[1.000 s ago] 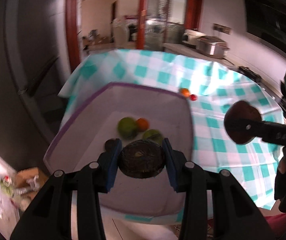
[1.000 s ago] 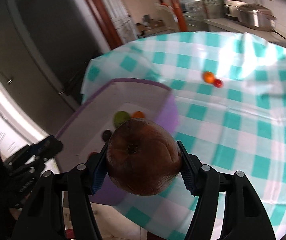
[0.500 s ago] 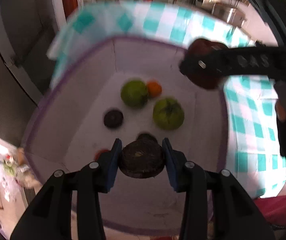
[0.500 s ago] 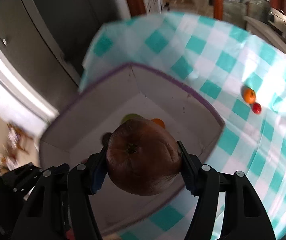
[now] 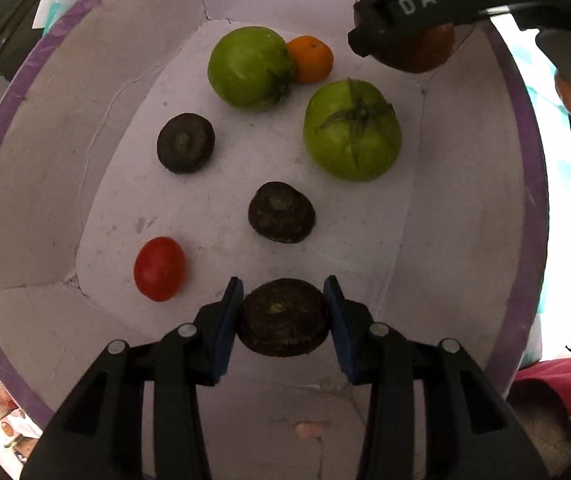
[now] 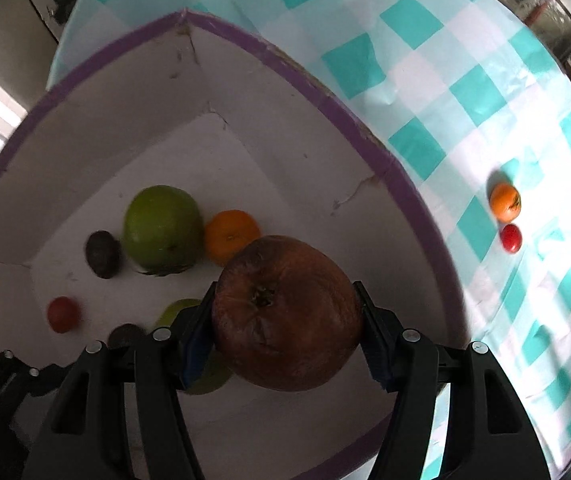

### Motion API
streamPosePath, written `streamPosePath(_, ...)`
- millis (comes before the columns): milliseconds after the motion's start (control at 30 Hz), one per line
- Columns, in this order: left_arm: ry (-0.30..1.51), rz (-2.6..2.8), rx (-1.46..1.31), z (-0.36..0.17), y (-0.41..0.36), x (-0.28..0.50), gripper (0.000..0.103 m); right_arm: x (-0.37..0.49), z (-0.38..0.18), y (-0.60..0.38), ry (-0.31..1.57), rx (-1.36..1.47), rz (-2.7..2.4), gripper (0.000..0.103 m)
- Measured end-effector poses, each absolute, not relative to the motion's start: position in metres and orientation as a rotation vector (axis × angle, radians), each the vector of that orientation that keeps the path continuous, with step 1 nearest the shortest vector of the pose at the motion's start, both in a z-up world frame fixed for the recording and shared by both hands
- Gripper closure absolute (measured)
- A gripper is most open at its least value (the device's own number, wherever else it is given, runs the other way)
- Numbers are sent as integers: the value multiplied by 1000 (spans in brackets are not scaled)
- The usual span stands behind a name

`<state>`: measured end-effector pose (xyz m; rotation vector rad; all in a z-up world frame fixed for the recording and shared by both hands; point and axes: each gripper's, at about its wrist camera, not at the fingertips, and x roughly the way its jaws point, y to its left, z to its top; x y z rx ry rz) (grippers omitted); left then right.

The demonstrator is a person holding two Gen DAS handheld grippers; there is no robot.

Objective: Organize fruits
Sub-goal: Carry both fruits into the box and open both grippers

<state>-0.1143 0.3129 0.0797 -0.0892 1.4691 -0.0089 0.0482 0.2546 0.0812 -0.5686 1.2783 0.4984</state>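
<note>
Left wrist view: left gripper [image 5: 283, 322] points down into a white box [image 5: 25, 184] w/ purple rim. Its blue pads are clamped on a dark flat fruit [image 5: 283, 322], narrow gap, pads pressing both sides. Fruit is held above the box floor, near the front wall. On the floor: red tomato [image 5: 159, 268] to the left of the gripper, a dark fruit [image 5: 281, 212] just ahead of it, another dark one [image 5: 185, 142] further back left. Two green tomatoes, one [image 5: 351, 130] at right w/ stem up, one [image 5: 251, 66] at the back, apart from each other. A small orange [image 5: 311, 58] touches the back green one. Top right: right gripper [image 5: 405, 40] seen side-on over the box's far right corner, holding a brown fruit [image 5: 425, 52], mostly hidden by the finger.

Right wrist view: right gripper [image 6: 287, 312] is about half open, pads pressed on a big wrinkled brown fruit [image 6: 287, 312], stem end facing the camera. It hangs over the box [image 6: 245, 92], inside the right wall. Below it: green tomato [image 6: 161, 230], orange [image 6: 229, 234] touching it, dark fruit [image 6: 103, 254] just left of the green one, red tomato [image 6: 61, 314], 2nd dark fruit [image 6: 125, 334] and 2nd green tomato [image 6: 179, 308], both partly behind the finger. Left gripper's black frame [image 6: 1, 380] shows at bottom left; its pads are hidden here. Box sits on a teal-and-white check cloth [image 6: 465, 92]. Out on the cloth, well apart from the box: a small orange [image 6: 505, 200] and a cherry tomato [image 6: 510, 238], just beside each other.
</note>
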Motion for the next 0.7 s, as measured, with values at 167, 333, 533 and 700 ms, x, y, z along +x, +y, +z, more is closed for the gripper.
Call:
streamPosePath(167,1472,-1,-41,81,306,-113,61,37,82,274,1231,-768,526,41)
streamPosePath(333,1485,1,-18,77,300,-113,61,24,61,291,1237,-1010,541,41)
streamPosePath(533,1500,4,-34,76,300,-117,47,39,59,289,1292,-1011,526,41)
streamPosePath(700,1519,32,-38,69,299,-117,44,39,49,281,1318,-1052,499,41)
